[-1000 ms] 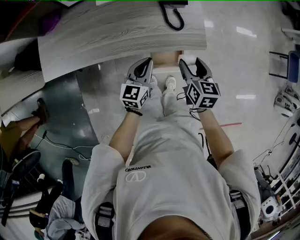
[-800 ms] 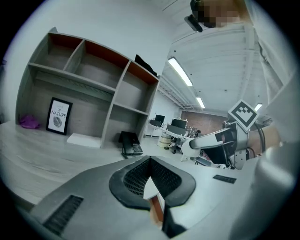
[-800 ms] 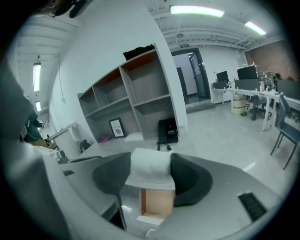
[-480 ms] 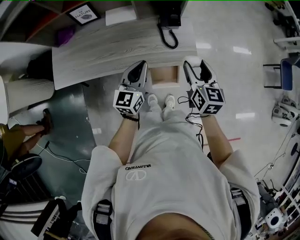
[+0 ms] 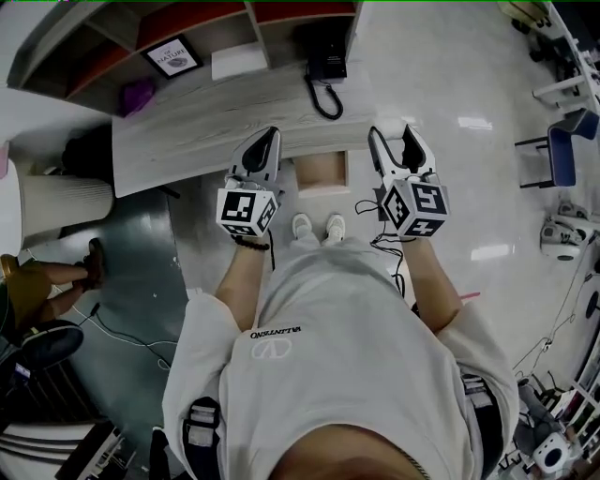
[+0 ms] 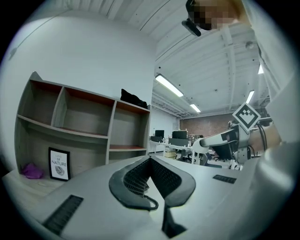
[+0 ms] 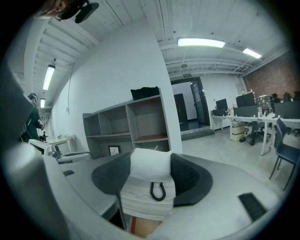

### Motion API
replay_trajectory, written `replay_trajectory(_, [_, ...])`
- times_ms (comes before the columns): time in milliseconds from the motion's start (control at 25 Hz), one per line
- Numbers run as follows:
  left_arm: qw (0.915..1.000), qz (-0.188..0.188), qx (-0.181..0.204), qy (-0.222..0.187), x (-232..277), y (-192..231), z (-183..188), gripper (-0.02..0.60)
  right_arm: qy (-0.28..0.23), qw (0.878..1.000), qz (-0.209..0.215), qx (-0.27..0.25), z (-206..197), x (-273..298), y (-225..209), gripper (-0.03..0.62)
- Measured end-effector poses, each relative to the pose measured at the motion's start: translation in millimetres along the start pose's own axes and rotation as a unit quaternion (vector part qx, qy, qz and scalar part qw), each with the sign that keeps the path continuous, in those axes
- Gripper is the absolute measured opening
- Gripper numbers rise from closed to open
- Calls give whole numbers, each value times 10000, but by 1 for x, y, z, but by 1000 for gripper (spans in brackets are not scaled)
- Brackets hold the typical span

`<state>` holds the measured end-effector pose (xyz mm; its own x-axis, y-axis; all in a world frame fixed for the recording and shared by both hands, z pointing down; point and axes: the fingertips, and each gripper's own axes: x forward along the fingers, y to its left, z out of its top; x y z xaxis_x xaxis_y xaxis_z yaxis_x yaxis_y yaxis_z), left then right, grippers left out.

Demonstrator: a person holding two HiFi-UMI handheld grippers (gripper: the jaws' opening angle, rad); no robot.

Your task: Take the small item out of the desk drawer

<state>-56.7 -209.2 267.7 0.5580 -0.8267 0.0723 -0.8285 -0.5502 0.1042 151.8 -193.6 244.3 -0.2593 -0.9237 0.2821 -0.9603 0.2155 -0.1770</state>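
A grey wood-grain desk [image 5: 202, 122] stands in front of me. Under its front edge is a tan drawer unit [image 5: 322, 172], also showing low in the right gripper view [image 7: 140, 228]. I cannot tell whether a drawer is open, and no small item shows. My left gripper [image 5: 271, 133] hangs over the desk's front edge, left of the unit. Its pads meet at the tips [image 6: 150, 158] with nothing between them. My right gripper [image 5: 394, 133] is at the unit's right side. Its jaws stand apart and empty [image 7: 151, 161], with the desk top seen through the gap.
On the desk are a black telephone [image 5: 323, 58] with a coiled cord, a white paper [image 5: 238, 61], a framed picture [image 5: 172, 56] and a purple object [image 5: 138, 95]. A shelf unit [image 5: 187, 19] backs the desk. A white cylinder [image 5: 61, 202] and cables lie left; a chair [image 5: 562, 155] stands right.
Both grippers have moved forward from above my shoes to the desk's front edge and further apart. More of the desk and the shelf has come into view. The jaws look unchanged.
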Motion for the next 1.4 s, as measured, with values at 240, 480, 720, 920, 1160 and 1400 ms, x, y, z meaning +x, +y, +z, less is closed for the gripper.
replay_trajectory(240, [9997, 115, 118, -198, -5, -3, 30, -2, -339, 9993, -14, -125, 31, -16, 1, 262])
replay_trajectory(480, [9986, 210, 301, -392, -11, -4, 58, -2, -570, 9980, 41, -265, 53, -23, 8, 262])
replay_trajectory(720, [9973, 322, 419, -514, -15, -3, 77, -2, -745, 9967, 41, -331, 68, -26, 7, 262])
replay_trajectory(920, [9963, 369, 502, -591, -20, -2, 89, -2, -883, 9956, -23, -328, 78, -28, 3, 262])
replay_trajectory(1160, [9952, 409, 553, -695, -24, 2, 101, -2, -1001, 9941, -108, -405, 89, -32, -1, 261])
replay_trajectory(1400, [9946, 391, 541, -792, -23, 3, 108, -2, -1137, 9924, -110, -456, 101, -32, 0, 258])
